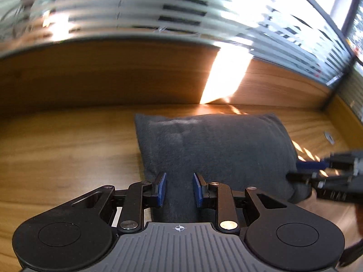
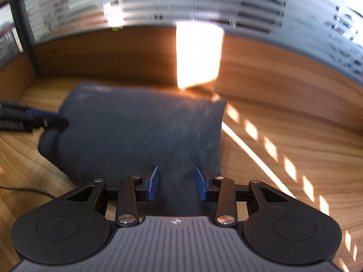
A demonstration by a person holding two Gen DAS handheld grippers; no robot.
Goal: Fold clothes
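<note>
A dark grey folded cloth lies flat on the wooden table. My left gripper hovers over its near left part, blue pads apart with cloth showing in the gap; I see no pinch. In the right wrist view the left gripper has its tips on the cloth's rounded left edge. My right gripper stands over the near right part, close to the cloth's right edge, pads apart as well. In the left wrist view the right gripper touches the cloth's right corner. The cloth's near edge is hidden behind both gripper bodies.
A wooden back panel with striped frosted glass above closes the far side of the table. A side panel stands on the left. A thin black cable lies near the front left. A round metal grommet sits right of the cloth.
</note>
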